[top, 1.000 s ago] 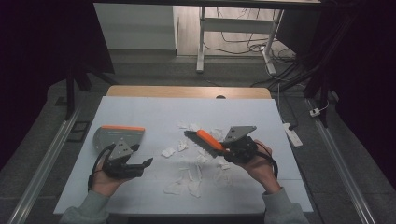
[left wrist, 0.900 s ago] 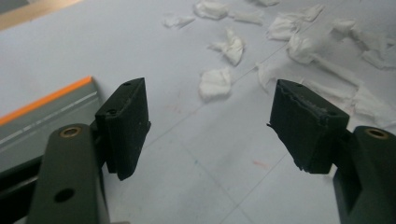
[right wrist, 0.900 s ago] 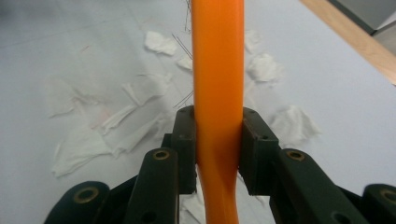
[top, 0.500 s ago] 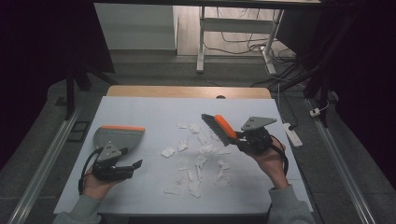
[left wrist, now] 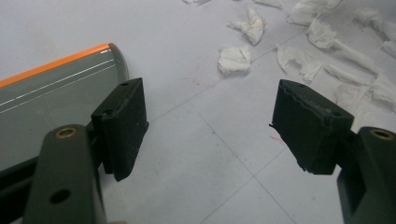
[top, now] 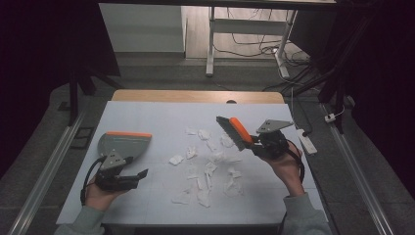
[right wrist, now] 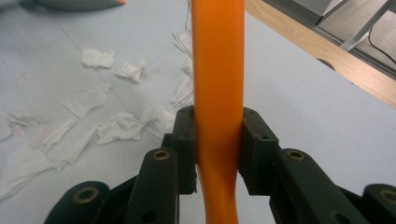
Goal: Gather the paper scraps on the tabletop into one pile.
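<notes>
A grey dustpan (top: 122, 144) with an orange edge lies flat on the white table at the left. My left gripper (top: 141, 174) hovers just in front of it, open, with nothing between its pads. In the left gripper view the dustpan (left wrist: 56, 88) sits beside the left pad, and the left gripper (left wrist: 208, 126) points at bare table. My right gripper (top: 254, 145) is shut on the orange handle of a brush (top: 234, 131), held above the table at the right. In the right gripper view both pads of the right gripper (right wrist: 218, 149) press on the brush handle (right wrist: 218, 70). Several torn paper scraps (top: 210, 164) litter the middle.
More paper scraps (left wrist: 235, 59) lie ahead of the left gripper, and others (right wrist: 121, 126) spread below the brush. A wooden strip (top: 195, 96) edges the table's far side. A white power strip (top: 306, 141) lies at the right edge. Desk legs and cables stand beyond.
My right hand has carried the brush to the right and slightly up, off the scraps. The left hand has barely shifted beside the dustpan.
</notes>
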### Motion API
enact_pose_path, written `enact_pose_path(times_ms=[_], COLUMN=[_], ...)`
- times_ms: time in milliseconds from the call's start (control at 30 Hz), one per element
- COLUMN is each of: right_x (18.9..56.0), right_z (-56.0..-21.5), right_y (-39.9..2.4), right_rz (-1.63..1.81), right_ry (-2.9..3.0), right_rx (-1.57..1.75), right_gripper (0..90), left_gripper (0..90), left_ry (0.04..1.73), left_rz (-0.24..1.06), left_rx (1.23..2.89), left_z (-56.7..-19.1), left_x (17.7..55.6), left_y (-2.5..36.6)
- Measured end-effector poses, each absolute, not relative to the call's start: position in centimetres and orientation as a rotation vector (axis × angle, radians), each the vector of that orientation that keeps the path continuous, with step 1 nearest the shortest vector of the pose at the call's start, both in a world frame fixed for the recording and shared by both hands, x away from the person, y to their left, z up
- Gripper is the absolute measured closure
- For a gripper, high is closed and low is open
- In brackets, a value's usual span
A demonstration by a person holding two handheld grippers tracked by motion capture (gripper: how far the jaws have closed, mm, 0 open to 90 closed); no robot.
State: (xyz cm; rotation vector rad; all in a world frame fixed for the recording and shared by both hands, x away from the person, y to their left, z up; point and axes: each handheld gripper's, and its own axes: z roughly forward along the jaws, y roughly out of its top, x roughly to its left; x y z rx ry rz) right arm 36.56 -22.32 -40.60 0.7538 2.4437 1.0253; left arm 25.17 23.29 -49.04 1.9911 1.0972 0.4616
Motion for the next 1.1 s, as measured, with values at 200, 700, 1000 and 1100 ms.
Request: enact_pose_path(times_ms=[200, 700, 1000, 1100], right_x=[39.1, 48.2, 49.9, 50.1], right_z=[-40.7, -42.2, -43.4, -43.9], right_y=[-21.5, -18.7, -17.6, -17.3], right_rz=[0.935, 0.575, 0.419, 0.37], right_ry=[2.487, 2.607, 2.638, 2.656], right_rx=[0.773, 0.932, 0.97, 0.972], right_gripper=[70.3, 70.3, 70.3, 70.3], left_gripper=[27.0, 26.7, 26.6, 26.5], left_ry=[1.097, 1.074, 1.079, 1.082], left_rz=[0.459, 0.434, 0.423, 0.418], left_rx=[1.996, 2.014, 2.027, 2.029], left_z=[-49.1, -49.5, -49.7, -49.8], left_x=[25.1, 25.1, 25.2, 25.3], left_y=[23.4, 23.5, 23.3, 23.3])
